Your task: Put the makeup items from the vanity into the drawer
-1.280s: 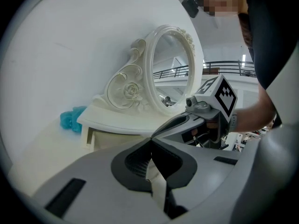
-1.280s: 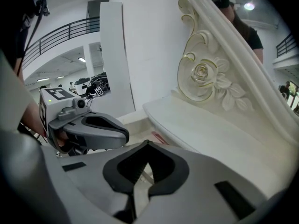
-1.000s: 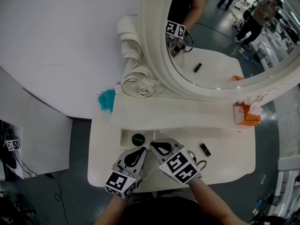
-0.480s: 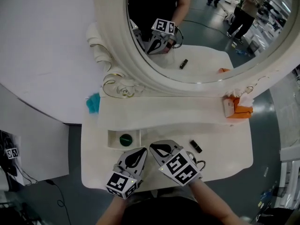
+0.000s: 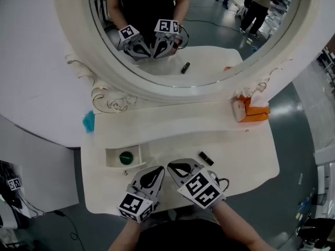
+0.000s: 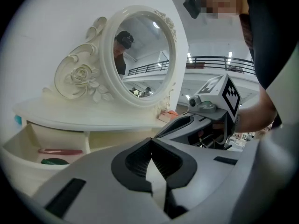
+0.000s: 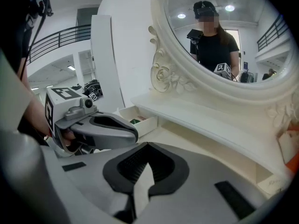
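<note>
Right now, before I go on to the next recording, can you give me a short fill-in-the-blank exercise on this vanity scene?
1. The left gripper and the right gripper both have their jaws ____, with nothing between them.
2. The round item in the open drawer is ____ in colour.
3. The small black item lies on the tabletop beside the ____ gripper.

Missing words: shut; green; right.

Mirror (image 5: 209, 41) top cut off, small black item (image 5: 205, 158) too small to identify
</note>
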`<state>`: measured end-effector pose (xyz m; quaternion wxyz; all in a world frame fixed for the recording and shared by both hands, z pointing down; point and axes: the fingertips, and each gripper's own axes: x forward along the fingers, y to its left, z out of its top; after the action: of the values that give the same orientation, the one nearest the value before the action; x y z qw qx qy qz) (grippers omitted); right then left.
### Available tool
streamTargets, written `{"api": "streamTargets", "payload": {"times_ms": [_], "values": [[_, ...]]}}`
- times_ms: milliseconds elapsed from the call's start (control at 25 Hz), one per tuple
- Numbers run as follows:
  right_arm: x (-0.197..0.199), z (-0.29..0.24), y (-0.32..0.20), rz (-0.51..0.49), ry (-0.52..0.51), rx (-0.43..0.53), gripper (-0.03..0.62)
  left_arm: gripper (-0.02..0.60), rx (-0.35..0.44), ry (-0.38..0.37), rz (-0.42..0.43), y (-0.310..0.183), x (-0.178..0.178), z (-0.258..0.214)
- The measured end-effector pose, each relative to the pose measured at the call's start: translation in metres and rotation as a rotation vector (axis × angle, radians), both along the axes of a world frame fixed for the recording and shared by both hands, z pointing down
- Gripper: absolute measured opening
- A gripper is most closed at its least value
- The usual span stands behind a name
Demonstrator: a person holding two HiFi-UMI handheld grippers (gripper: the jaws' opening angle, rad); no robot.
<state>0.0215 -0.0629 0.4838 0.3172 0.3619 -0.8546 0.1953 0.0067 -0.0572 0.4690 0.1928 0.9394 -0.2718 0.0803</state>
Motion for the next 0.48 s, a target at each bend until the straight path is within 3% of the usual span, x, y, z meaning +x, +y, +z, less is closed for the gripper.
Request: {"api": "streamTargets", "payload": {"times_ms": [480], "values": [[0.056, 0.007, 0.028, 0.118, -0.002, -0.011, 0.021, 0.014, -0.041, 0.004, 0.134, 0.030, 0.059, 0.010]]}}
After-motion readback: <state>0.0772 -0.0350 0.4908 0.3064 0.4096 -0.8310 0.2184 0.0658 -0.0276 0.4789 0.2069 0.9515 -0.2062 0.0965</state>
